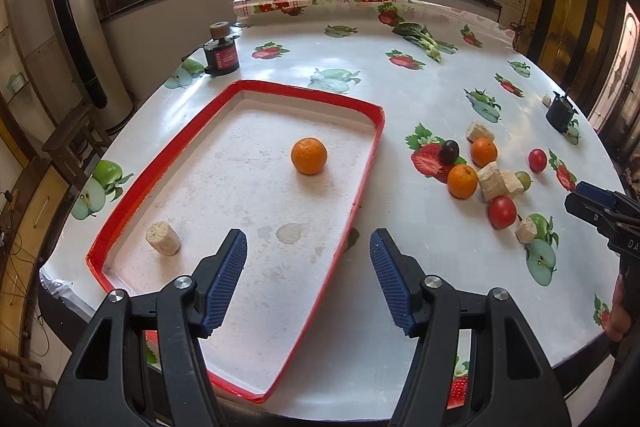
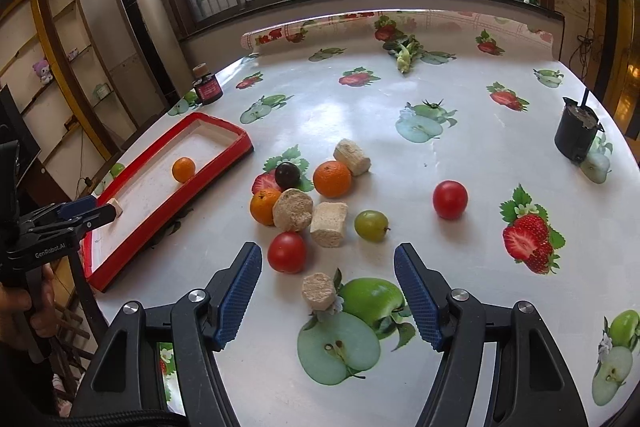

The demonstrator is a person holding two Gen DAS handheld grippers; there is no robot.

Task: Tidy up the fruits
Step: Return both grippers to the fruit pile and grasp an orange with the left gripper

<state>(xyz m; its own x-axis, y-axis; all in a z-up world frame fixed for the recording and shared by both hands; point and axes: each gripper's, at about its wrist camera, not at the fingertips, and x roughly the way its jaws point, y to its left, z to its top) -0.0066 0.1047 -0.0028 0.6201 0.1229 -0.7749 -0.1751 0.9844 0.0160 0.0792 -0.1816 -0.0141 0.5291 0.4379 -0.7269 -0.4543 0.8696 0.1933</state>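
While both grippers hang open and empty, left gripper [image 1: 308, 279] over the red tray [image 1: 362, 163] holding one orange [image 1: 308, 155], right gripper [image 2: 328, 291] above loose fruit [image 2: 286, 251]: round tomato likely rolls if nudged by a finger.

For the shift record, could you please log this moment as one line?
left gripper open over red tray | right gripper open | one orange in tray

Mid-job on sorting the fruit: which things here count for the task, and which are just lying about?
Job:
red tray
orange in the tray
two oranges on the table
two tomatoes
green grape
dark grape

Lying about:
beige chunks
dark jar
black pot
leafy greens
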